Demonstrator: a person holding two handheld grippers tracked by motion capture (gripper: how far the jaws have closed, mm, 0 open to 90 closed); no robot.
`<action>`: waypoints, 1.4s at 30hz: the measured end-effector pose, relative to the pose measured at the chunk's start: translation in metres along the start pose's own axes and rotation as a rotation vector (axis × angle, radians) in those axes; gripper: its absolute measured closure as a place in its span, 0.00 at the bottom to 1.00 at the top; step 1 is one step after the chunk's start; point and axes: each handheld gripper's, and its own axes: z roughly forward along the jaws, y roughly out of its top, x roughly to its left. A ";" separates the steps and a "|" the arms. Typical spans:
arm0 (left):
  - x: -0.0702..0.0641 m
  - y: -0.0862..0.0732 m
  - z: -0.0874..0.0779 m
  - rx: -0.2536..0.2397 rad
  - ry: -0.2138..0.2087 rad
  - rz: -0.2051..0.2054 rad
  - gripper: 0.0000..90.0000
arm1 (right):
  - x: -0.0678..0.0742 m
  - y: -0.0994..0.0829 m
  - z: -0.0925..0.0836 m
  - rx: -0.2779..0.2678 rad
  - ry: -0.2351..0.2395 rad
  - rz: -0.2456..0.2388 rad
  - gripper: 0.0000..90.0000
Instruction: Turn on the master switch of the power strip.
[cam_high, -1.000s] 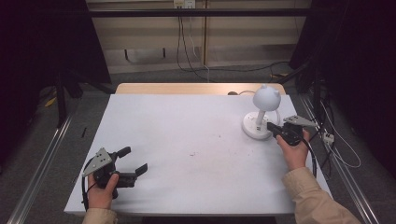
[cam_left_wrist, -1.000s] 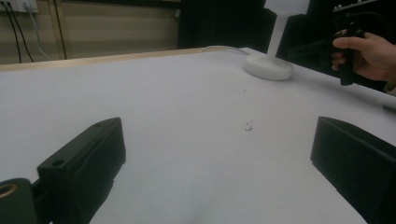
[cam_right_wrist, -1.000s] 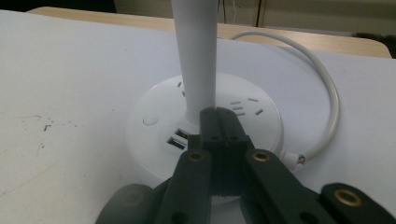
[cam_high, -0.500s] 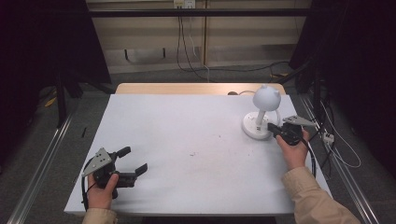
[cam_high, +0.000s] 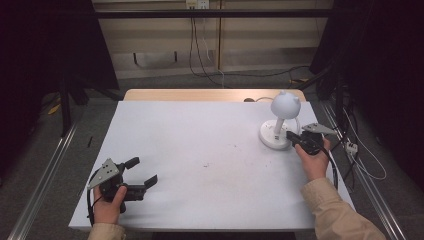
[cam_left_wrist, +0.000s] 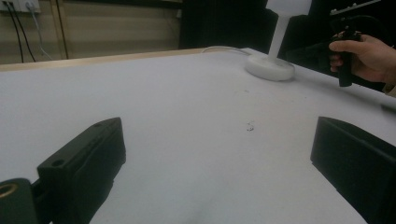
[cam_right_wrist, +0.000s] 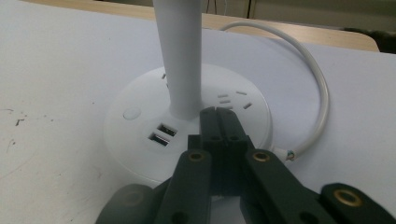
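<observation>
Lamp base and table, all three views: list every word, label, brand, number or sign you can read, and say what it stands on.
None can be read.
The white lamp base bears no print: just two USB slots, a round button and socket holes.
The table carries small dark scuff marks, not writing.
The right gripper, jaws shut over the base, has no label.

White table (cam_high: 200, 145), lamp (cam_high: 278, 130) on it
</observation>
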 end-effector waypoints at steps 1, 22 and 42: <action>0.000 0.000 0.000 0.000 0.001 0.000 0.03 | 0.000 0.000 0.000 0.001 -0.001 -0.001 1.00; -0.001 0.001 0.000 0.001 0.001 0.002 0.03 | 0.003 -0.002 0.004 0.006 0.007 -0.038 1.00; -0.003 0.002 0.001 -0.006 0.001 0.006 0.03 | 0.004 -0.002 0.005 0.005 0.010 -0.031 1.00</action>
